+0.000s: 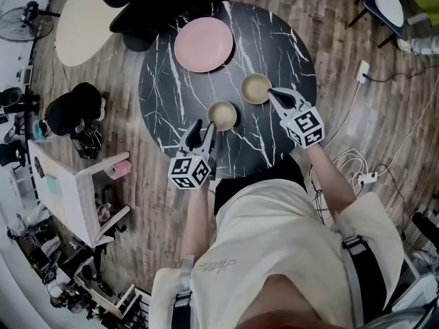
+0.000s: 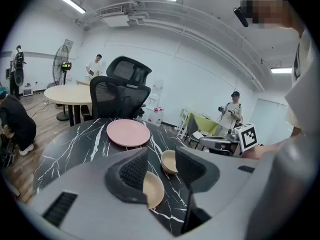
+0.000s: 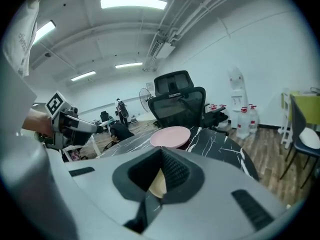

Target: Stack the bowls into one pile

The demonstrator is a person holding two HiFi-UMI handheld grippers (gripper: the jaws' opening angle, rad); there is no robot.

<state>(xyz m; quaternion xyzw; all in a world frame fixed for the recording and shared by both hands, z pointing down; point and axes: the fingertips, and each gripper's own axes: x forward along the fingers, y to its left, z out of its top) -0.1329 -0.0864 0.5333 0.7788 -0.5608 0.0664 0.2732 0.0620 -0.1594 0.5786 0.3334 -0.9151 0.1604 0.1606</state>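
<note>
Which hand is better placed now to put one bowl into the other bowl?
Right, I think. The right gripper is shut on the rim of the far bowl, so it can carry it to the near bowl. The left gripper is open at the near bowl and grips nothing.

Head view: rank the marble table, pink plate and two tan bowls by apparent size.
1. marble table
2. pink plate
3. Tie: right-hand bowl and left-hand bowl look alike.
</note>
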